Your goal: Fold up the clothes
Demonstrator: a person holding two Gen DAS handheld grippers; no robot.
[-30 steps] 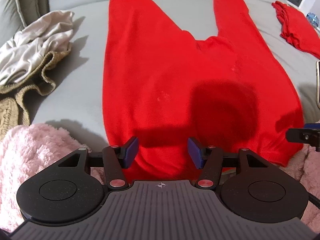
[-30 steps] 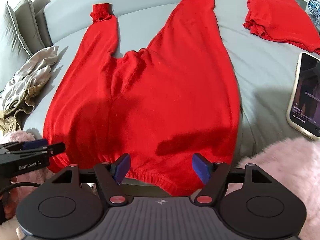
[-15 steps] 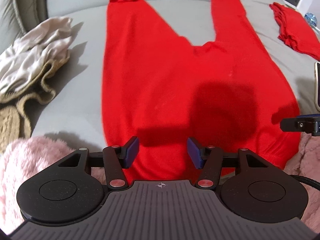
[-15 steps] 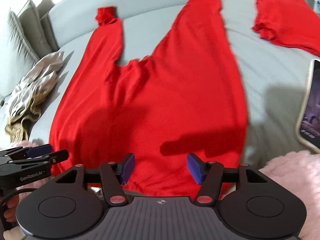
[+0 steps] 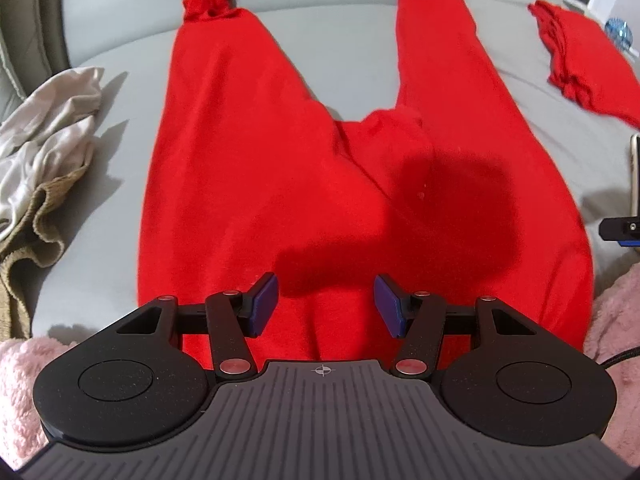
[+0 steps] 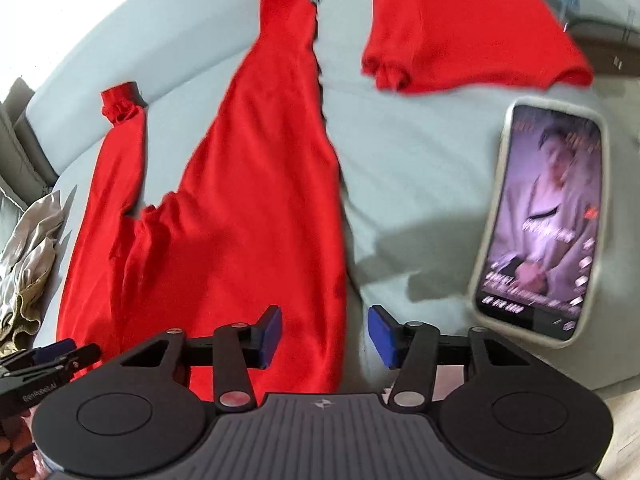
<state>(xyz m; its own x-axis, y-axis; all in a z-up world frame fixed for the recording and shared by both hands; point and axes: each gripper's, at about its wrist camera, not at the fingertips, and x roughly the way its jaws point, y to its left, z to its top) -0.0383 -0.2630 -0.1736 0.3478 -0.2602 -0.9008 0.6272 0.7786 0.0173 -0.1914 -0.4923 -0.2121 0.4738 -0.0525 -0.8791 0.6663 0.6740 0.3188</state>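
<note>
- While spread flat on the grey sofa [image 5: 344,48], red pants [image 5: 280,184], legs pointing away, waist end nearest.
- Left gripper [image 5: 324,304] low above the waist end, blue fingers [image 5: 264,304] wide apart, holding nothing.
- Right gripper [image 6: 322,334] over the right edge of the red pants [image 6: 256,208], fingers [image 6: 382,336] spread too, nothing between them.
- Folded red cloth [image 6: 460,32] far off to the right, apart from the pants.
- Phone [image 6: 548,216] with a lit screen on the sofa, near the right gripper.
- Pile of beige clothes [image 5: 44,148] at the left.
- Fluffy pink fabric [image 5: 16,380] at the near corners.
</note>
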